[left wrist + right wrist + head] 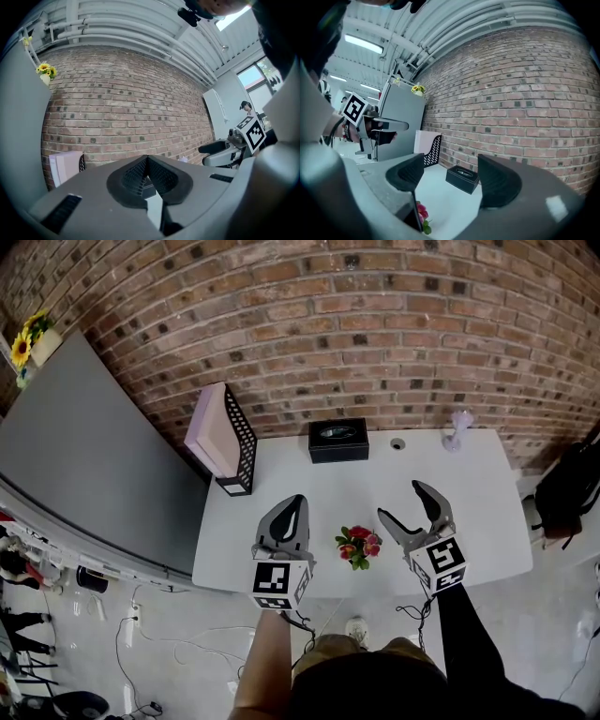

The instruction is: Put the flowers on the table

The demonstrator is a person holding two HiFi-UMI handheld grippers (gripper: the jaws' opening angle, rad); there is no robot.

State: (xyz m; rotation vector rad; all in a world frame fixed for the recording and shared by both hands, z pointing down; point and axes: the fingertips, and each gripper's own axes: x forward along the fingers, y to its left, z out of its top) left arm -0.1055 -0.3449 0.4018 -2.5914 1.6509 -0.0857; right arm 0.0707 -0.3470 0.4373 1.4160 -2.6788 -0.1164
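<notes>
Centrally, flowers (358,546) near table (487,512) front edge, left hand-held gripper (294,501) closed empty, right hand-held gripper (398,500) spread wide

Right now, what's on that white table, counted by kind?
Bunch of pink and red flowers: 1
Black rectangular tissue box: 1
Black mesh file rack holding pink folders: 1
Pale purple stemmed object: 1
Total: 4

Brick wall (375,315); white table (487,512); grey cabinet, perhaps (84,456).
</notes>
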